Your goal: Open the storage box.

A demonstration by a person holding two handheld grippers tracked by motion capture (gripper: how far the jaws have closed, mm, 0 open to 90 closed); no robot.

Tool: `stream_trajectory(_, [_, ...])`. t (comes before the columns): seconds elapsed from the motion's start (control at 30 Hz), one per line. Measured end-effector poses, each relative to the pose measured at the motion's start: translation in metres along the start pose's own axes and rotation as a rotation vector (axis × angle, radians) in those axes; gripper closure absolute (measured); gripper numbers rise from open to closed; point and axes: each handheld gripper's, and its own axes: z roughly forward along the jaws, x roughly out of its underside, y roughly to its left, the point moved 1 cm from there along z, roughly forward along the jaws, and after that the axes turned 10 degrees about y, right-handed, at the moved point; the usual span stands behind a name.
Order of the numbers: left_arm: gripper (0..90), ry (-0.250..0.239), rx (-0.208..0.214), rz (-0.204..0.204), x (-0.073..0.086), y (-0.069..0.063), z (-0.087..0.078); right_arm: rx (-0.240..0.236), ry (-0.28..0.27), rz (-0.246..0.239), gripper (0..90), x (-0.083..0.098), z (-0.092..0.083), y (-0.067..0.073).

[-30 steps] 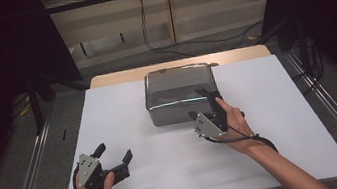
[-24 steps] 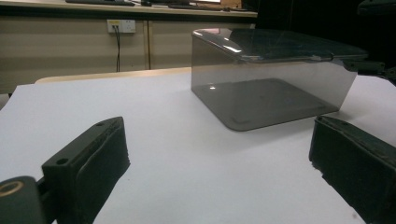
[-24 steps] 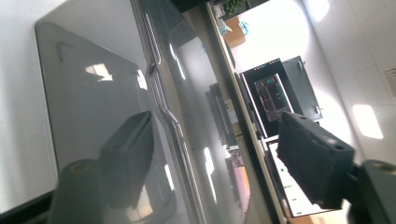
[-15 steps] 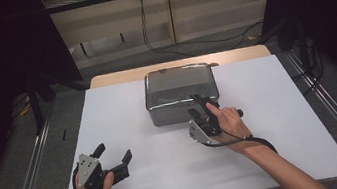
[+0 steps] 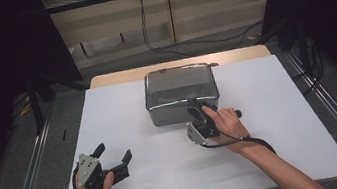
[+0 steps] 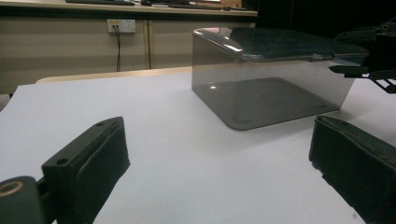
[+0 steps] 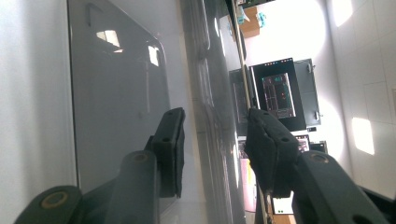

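A smoky translucent lidded box (image 5: 180,93) stands at the centre of the frame on the white bench (image 5: 273,129), toward its far edge. The right tongs (image 5: 193,105), turned sideways, sit spread with the jaws astride the lid's near rim. The left tongs (image 5: 113,152) lie released at lower left, well apart.

Right gripper (image 5: 198,112) (tilted) at box (image 5: 180,93)

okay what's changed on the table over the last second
The right gripper slid left along the near side of the smoky clear box and now straddles its lid edge, jaws open, one above and one below, not yet closed. The left gripper, open near the front edge, and the box itself stayed put.
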Motion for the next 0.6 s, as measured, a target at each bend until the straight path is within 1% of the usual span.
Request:
stream_trajectory(0.13, [4.5,0.0,0.0,0.002,-0.0001,0.0,0.0,-0.009,0.005,0.001,62.9,-0.0015,0.0002,0.0011])
stream_trajectory(0.23, [4.5,0.0,-0.001,0.002,0.0,0.0002,-0.0002,-0.012,0.004,-0.009,65.3,-0.0032,0.0006,0.0015])
stream_trajectory(0.33, [4.4,-0.001,-0.001,0.001,-0.0001,0.0003,-0.0002,-0.01,0.003,-0.01,66.0,-0.0044,0.0008,0.0024])
stream_trajectory(0.37, [4.4,-0.001,0.0,0.001,0.0,0.0003,-0.0002,-0.007,0.0,-0.018,66.6,-0.0057,0.0012,0.0022])
stream_trajectory(0.47, [4.4,0.0,0.001,0.001,0.0,0.0001,0.0,-0.008,0.003,-0.013,67.5,-0.0068,0.0011,0.0025])
stream_trajectory(0.6, [4.4,-0.001,0.0,0.001,0.0,0.0002,-0.0002,-0.001,-0.002,-0.02,70.9,-0.0094,0.0011,0.0028])
